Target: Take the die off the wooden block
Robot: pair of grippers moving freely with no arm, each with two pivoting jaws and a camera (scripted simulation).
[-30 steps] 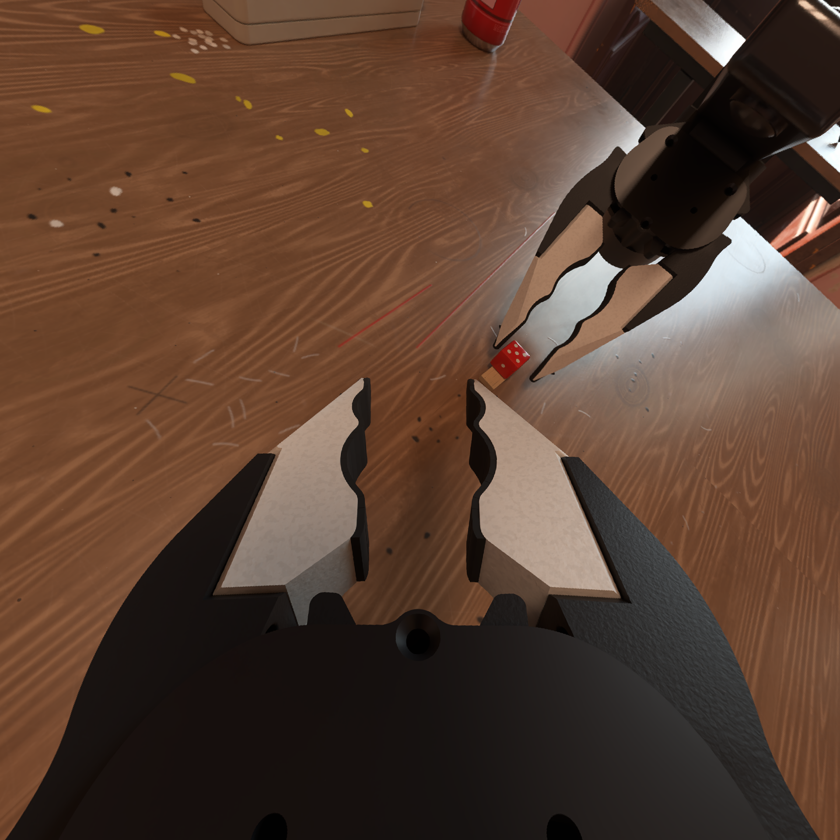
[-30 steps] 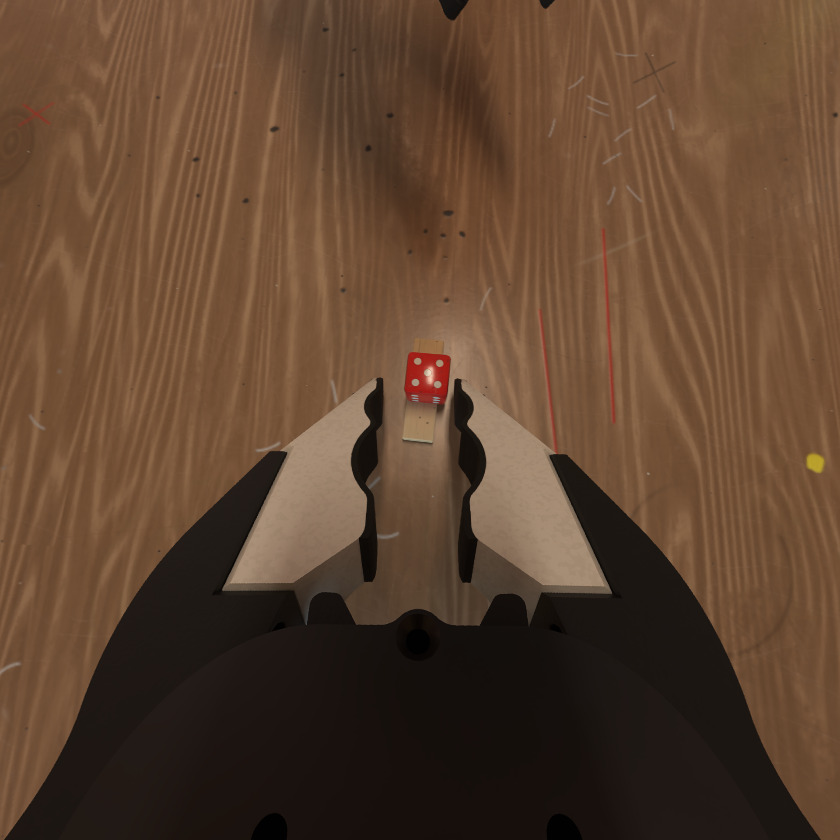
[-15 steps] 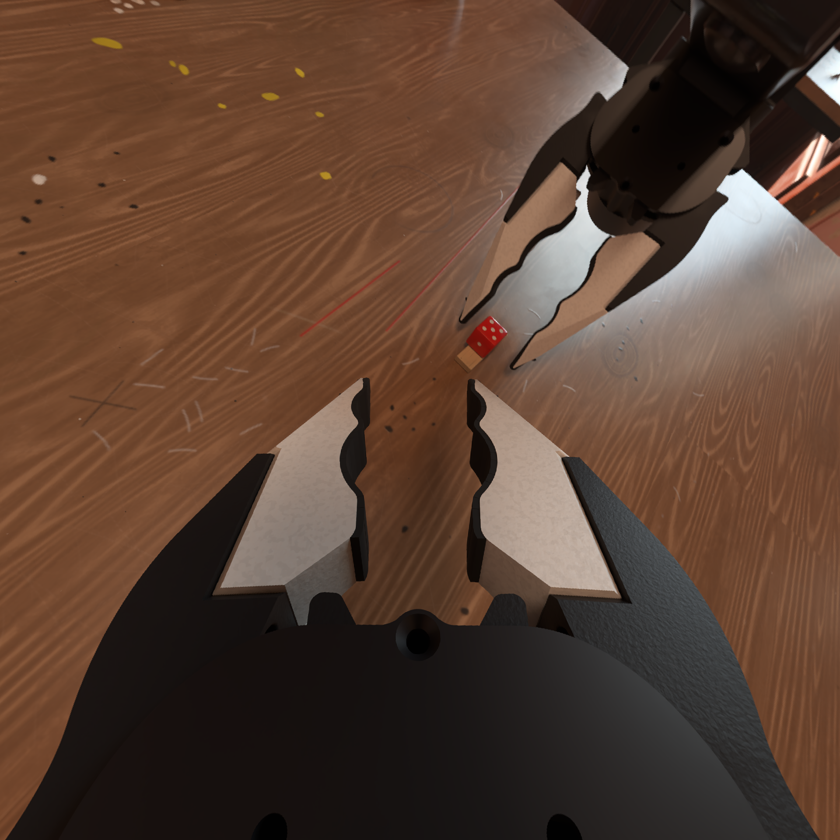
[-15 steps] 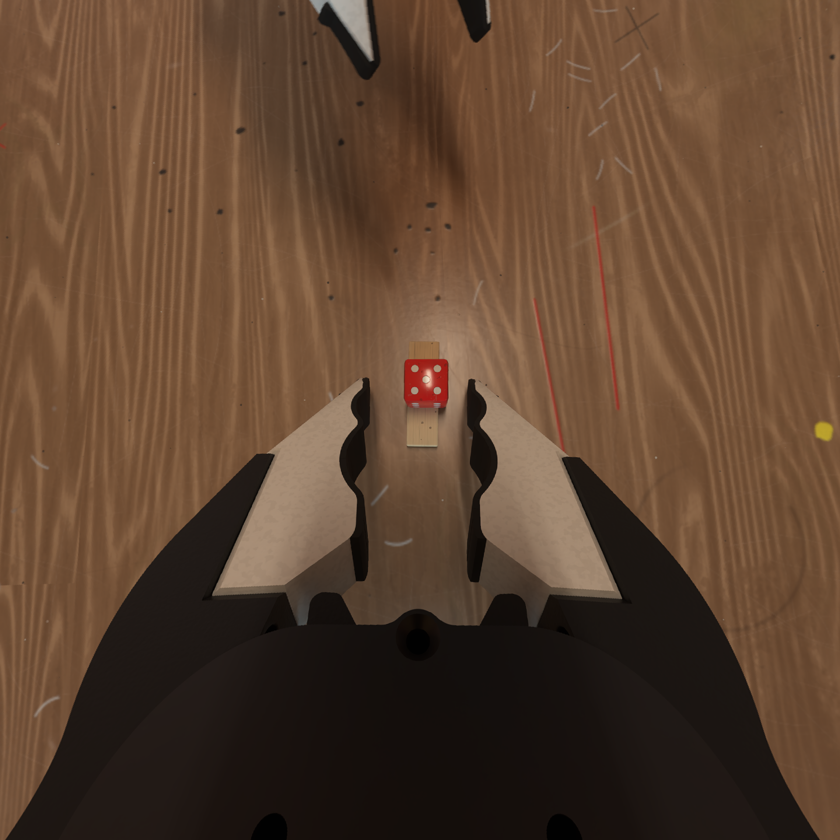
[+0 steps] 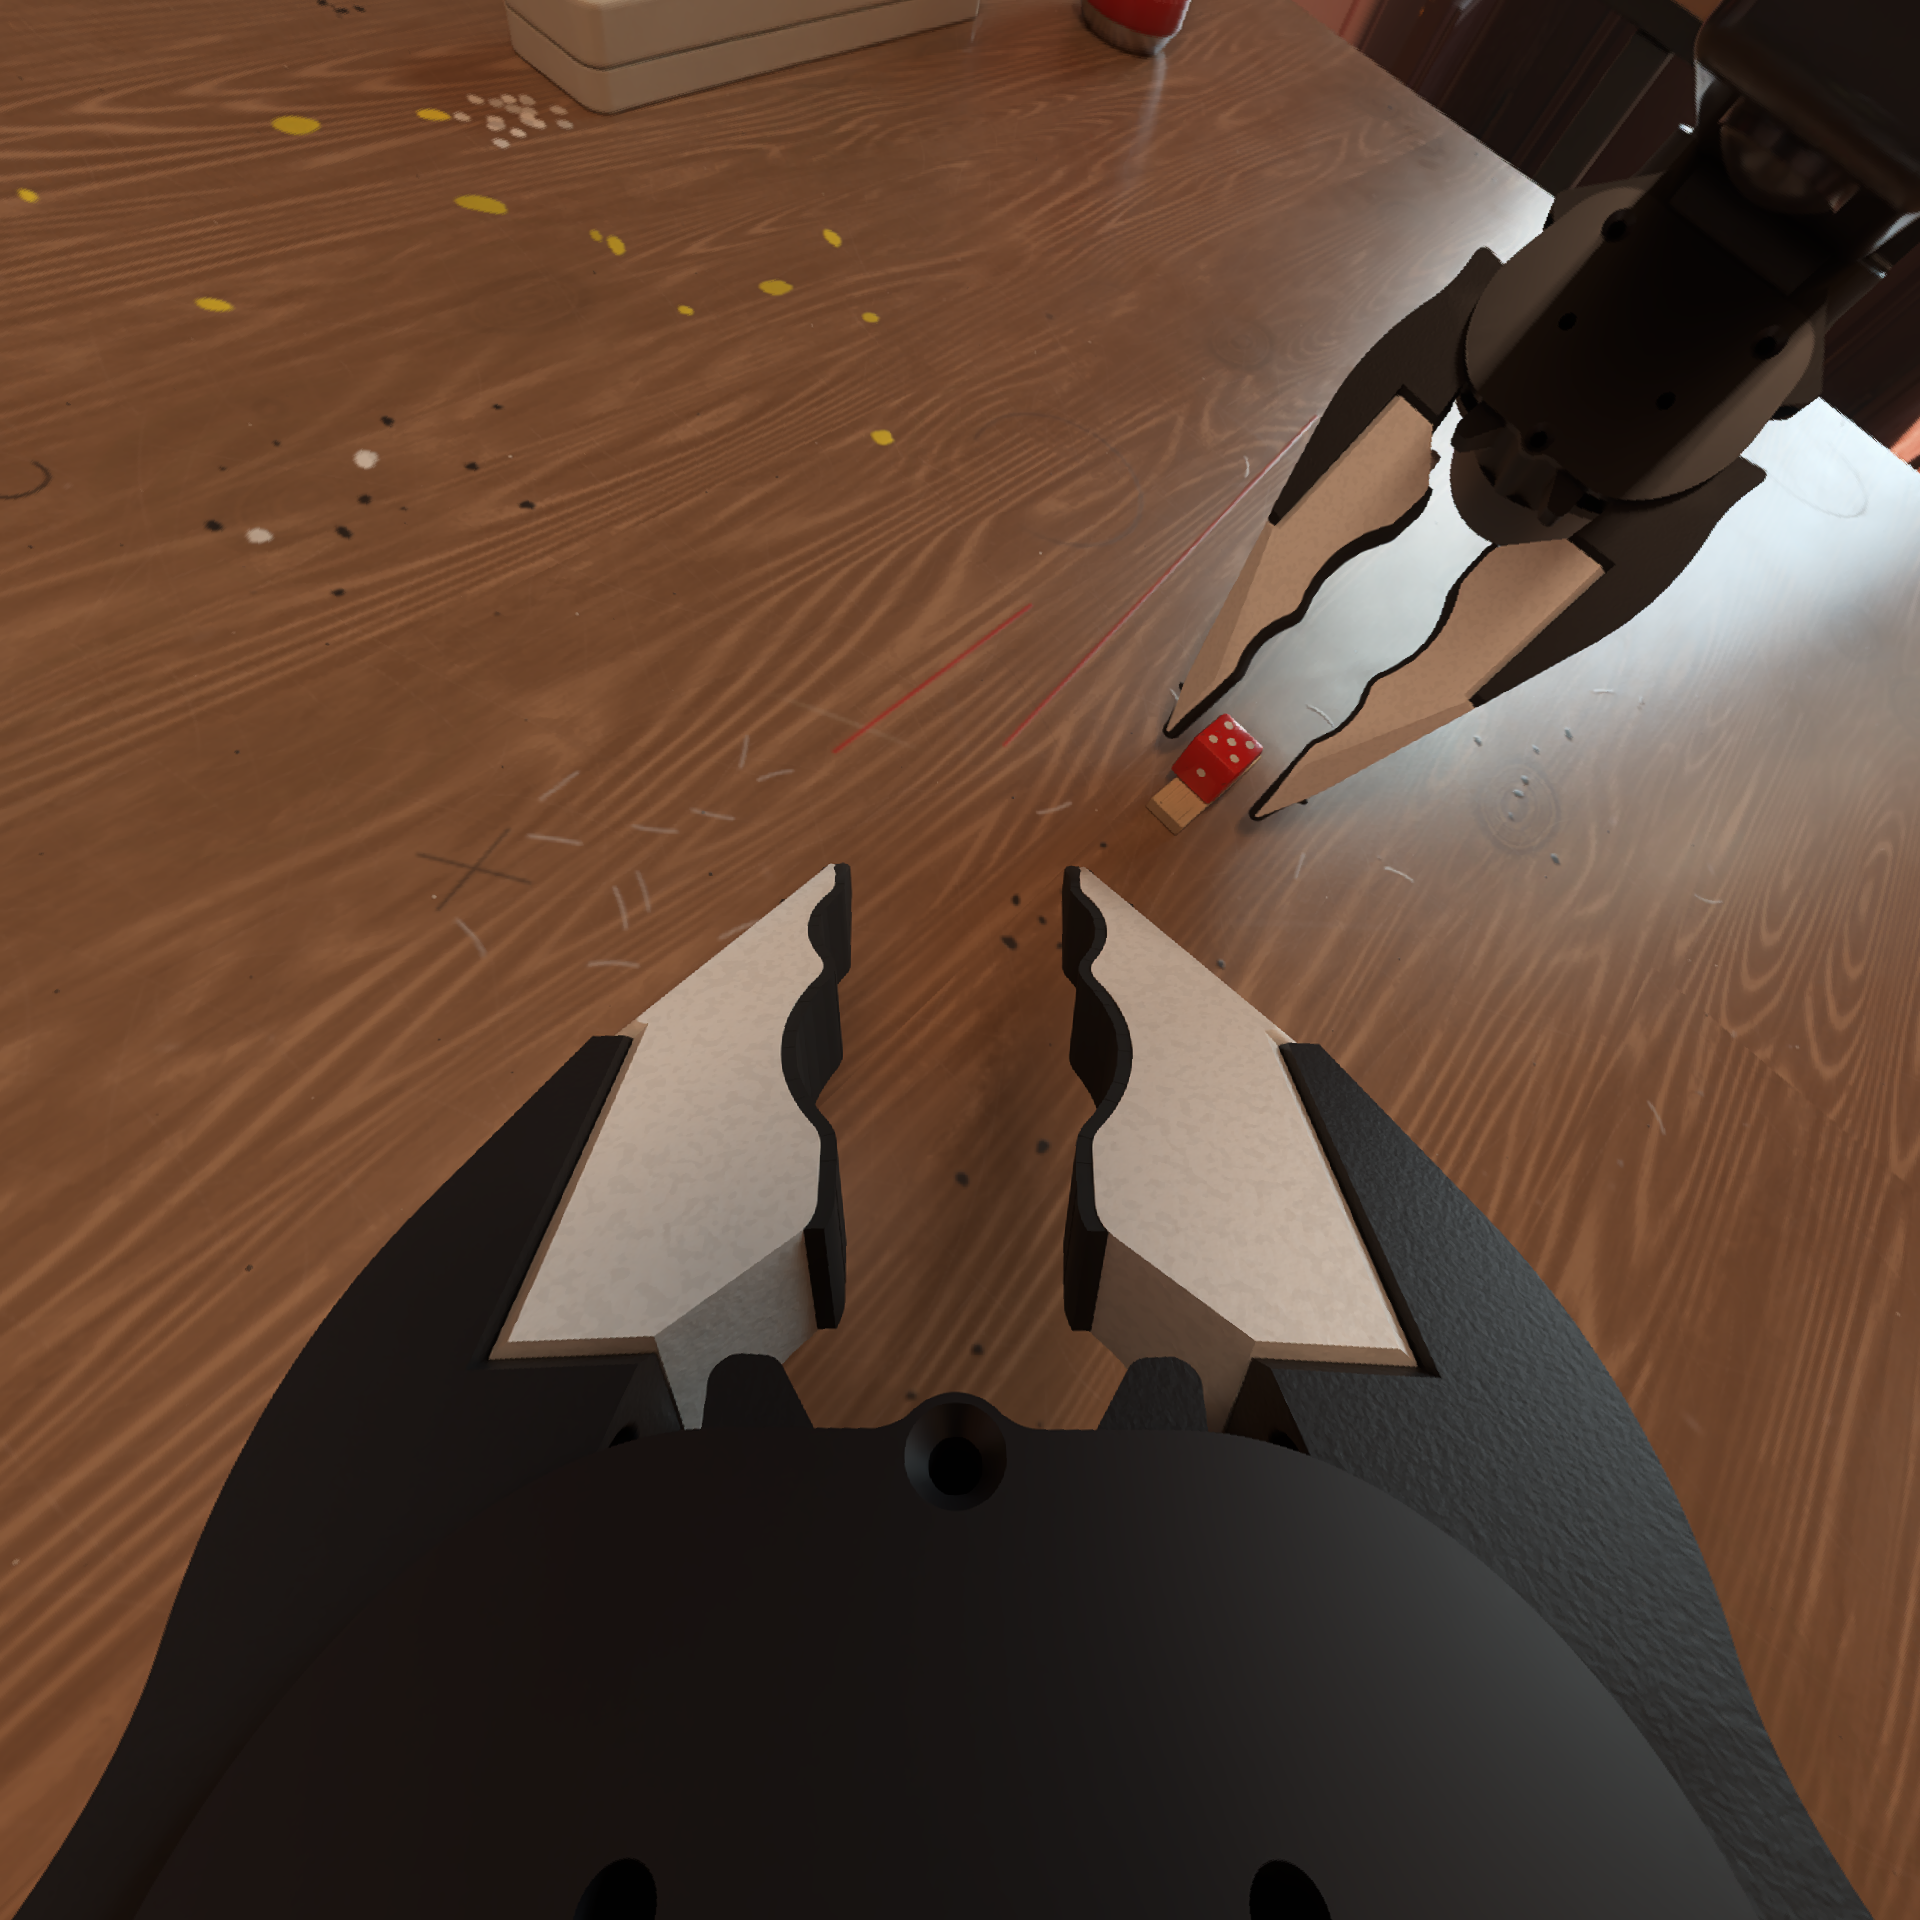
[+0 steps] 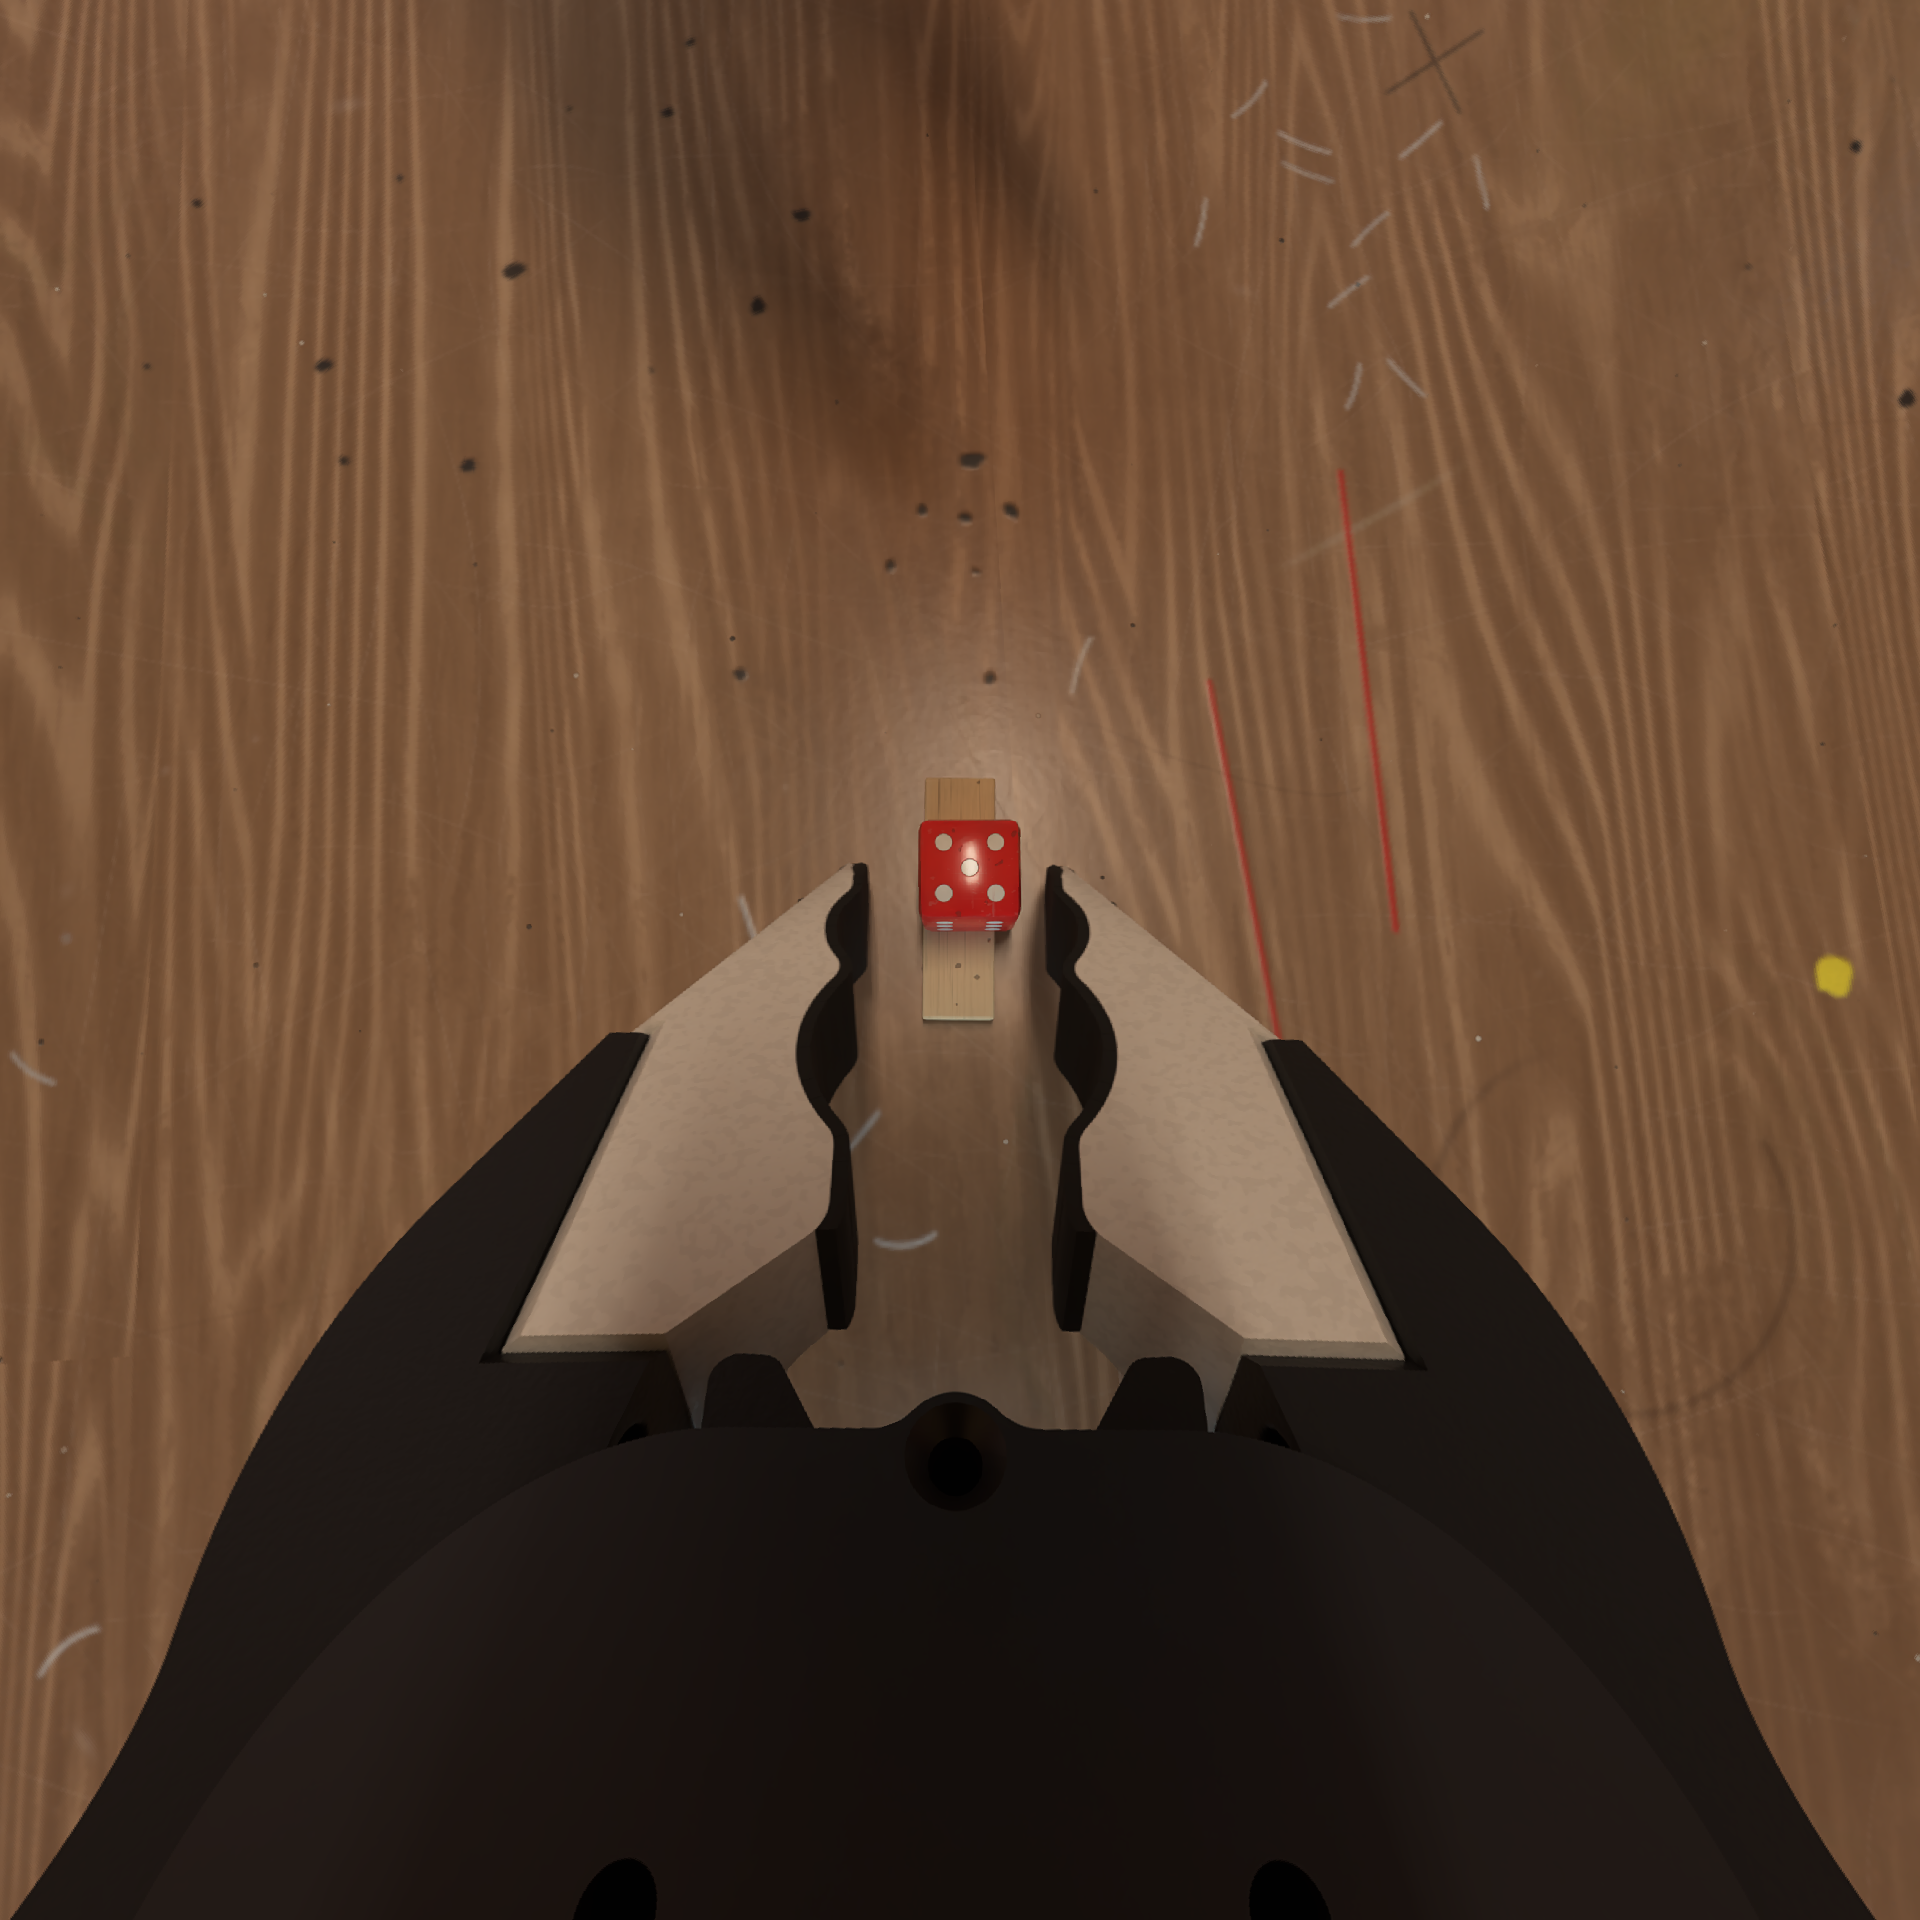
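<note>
The right gripper point(image 6: 954, 883) hangs released, straddling the small red die point(image 6: 968, 871) on its wooden block point(image 6: 957, 977); light, hard, slippery-looking, best pinched across opposite flat faces.

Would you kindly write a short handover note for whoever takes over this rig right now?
Right claw: open, tips either side of the red die, not closed on it.
Left claw: open, empty, held back over the table.
Die: on the wooden block, which lies flat on the table.
Done: right claw lined up.
Left: close on the die, lift it off, set it down.
</note>
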